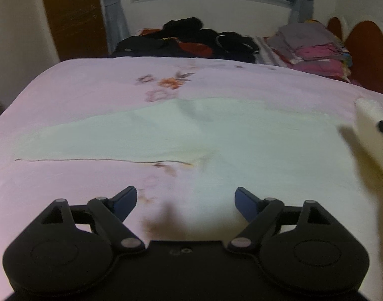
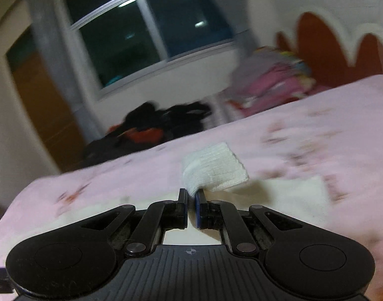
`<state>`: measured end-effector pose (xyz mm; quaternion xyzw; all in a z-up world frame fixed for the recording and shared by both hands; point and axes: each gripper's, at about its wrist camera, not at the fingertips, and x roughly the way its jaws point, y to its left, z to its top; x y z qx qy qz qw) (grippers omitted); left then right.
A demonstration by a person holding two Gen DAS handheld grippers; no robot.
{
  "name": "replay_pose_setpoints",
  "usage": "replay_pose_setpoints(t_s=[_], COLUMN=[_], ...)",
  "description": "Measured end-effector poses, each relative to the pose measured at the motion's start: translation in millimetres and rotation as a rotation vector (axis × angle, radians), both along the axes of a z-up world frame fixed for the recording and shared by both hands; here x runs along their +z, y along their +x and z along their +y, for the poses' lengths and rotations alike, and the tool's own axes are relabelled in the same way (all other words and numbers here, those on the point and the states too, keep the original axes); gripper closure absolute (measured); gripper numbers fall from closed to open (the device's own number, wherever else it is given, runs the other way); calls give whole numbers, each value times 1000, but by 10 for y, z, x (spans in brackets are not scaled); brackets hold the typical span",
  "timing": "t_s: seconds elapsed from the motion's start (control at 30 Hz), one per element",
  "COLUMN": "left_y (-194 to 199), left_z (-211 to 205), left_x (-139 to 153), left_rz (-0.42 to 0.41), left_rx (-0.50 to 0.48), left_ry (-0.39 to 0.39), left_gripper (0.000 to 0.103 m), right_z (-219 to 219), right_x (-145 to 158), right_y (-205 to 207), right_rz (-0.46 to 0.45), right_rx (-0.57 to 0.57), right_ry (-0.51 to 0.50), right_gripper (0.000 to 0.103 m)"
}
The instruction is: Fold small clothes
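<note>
1. My left tool [image 1: 185, 200] hangs just above the bed [image 1: 65, 95], its fingers spread wide apart and holding nothing.
2. My right tool [image 2: 190, 200] is pinched together on one end of a small white ribbed cloth [image 2: 215, 169], which stands lifted off the bed.
3. Under both tools a pale green garment [image 1: 216, 135] lies spread flat on the pink flowered sheet, its near hem showing as a dark line.
4. I judge I am at the start of a fold: the white piece is picked up but not yet laid out. Next I need my left tool to take its free end.
5. The sheet around the garment is open on the left and far side.
6. Farther off, a dark heap of clothes [image 1: 191, 37] and a folded stack [image 1: 314, 47] sit at the bed's far edge, well apart.
</note>
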<state>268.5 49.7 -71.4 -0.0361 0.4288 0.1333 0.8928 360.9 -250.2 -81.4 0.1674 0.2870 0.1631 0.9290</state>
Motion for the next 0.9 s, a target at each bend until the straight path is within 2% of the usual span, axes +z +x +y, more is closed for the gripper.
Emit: replay_pose_setpoints(t_s=[0.17,0.3,0.33,0.37,0.4,0.43,0.57,0.63,0.7,0.8,0.87,0.9], left_y=[21,121,168,205,252,320,564,693,819,982,1012,1019], left_z=[282,418,424,414,396,353,102,-32,-139,-202,-211,-221], left_x=[-31,-86,-97,-110,-123,-139,-260,-395,-537,-712,-751,-754], left_rz=[-2,5,4,2,1,5,40,77,106,118,88,76], left_rx=[8,-10,-17,-29,-45,-65,-173,-207,-216,-185,-172,-171], left_ry=[-14,-79,-102,-123,-145,-169,-257,-328,-374,-380,-386,-386], left_gripper=[18,18,18,18,18,18,22,30,45,47,48,54], right_z=[795,1100,1160,1179,1174,1163,972,780,577,251,66,-9], right_x=[-338,-565,-580,-594,-591,-574,-404,-407,-443,-560,-607,-635], right_y=[48,30,21,-10,-11,-21,-83,-138,-181,-243,-274,-282], right_rz=[92,168,176,178,176,165,102,94,98,127,136,138], right_rx=[114,154,152,157,158,151,93,44,-5,-81,-119,-136], right_ry=[-8,-17,-28,-21,-14,-18,-65,-126,-198,-254,-272,-291], right_gripper=[98,97,93,75,51,44,44,44,44,44,44,44])
